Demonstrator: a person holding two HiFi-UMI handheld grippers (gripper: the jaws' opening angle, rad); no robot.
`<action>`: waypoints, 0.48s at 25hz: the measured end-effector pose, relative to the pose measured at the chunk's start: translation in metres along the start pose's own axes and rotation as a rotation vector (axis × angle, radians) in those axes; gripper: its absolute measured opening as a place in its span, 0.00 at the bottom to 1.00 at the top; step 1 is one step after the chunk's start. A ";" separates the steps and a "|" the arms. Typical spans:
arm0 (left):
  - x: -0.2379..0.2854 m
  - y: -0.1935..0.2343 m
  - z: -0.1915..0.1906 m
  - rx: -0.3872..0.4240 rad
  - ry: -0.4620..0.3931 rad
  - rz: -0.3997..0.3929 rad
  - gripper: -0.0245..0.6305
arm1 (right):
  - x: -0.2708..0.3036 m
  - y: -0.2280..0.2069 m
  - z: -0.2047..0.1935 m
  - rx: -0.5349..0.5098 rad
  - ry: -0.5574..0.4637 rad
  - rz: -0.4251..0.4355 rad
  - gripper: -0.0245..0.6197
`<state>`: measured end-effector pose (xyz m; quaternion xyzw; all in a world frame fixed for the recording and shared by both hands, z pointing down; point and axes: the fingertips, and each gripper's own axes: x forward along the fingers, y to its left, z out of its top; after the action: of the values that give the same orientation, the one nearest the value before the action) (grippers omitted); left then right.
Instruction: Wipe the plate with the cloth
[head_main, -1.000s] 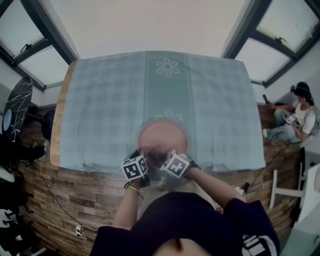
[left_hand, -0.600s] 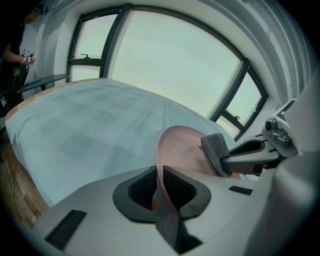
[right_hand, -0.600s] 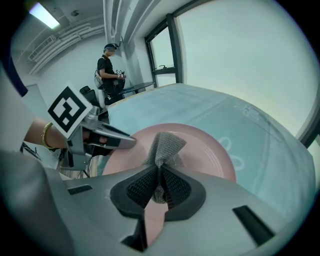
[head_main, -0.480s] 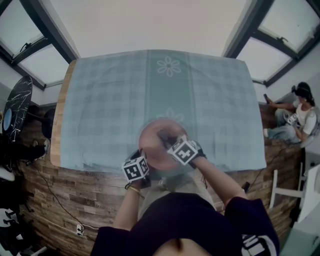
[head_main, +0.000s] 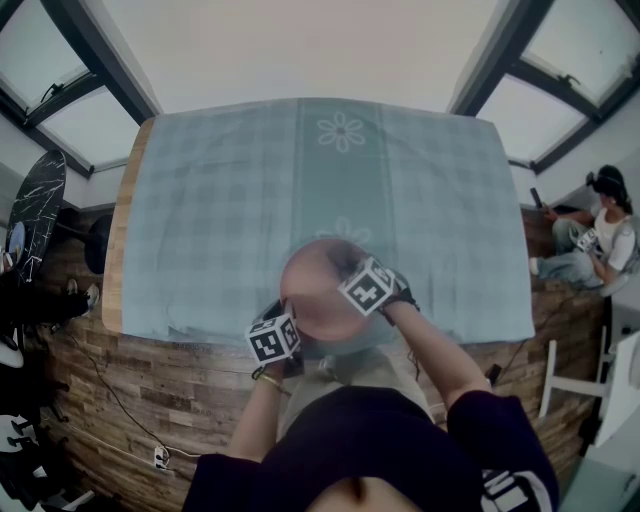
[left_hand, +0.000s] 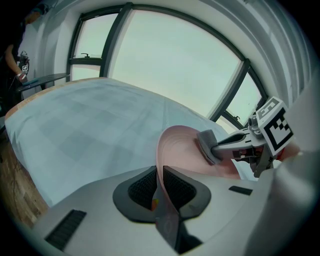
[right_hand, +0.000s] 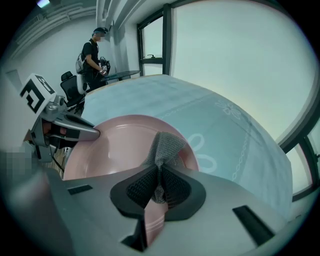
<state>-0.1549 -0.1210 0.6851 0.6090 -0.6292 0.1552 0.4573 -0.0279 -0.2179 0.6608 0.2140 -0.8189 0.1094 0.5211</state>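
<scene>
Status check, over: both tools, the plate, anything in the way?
Left tool shut on plate rim, plate tilted up. Right tool shut on cloth, cloth against plate face. Nothing blocking in view.

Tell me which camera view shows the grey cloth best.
The right gripper view: the cloth sits at the centre, pinched in the right hand-held gripper and lying on the pink plate. The left gripper view shows it small, side-on against the plate. In the head view it cannot be made out.
</scene>
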 end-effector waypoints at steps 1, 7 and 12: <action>0.000 0.000 0.000 0.000 0.000 0.000 0.11 | 0.001 -0.003 -0.001 -0.010 0.013 -0.015 0.09; 0.000 -0.001 0.000 -0.002 0.002 0.000 0.11 | 0.010 -0.008 -0.003 -0.034 0.063 -0.039 0.09; 0.000 -0.002 0.001 -0.003 0.000 -0.001 0.11 | 0.016 -0.007 -0.008 -0.037 0.094 -0.033 0.09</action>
<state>-0.1537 -0.1216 0.6840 0.6088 -0.6290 0.1542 0.4582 -0.0242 -0.2251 0.6780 0.2125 -0.7918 0.0954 0.5646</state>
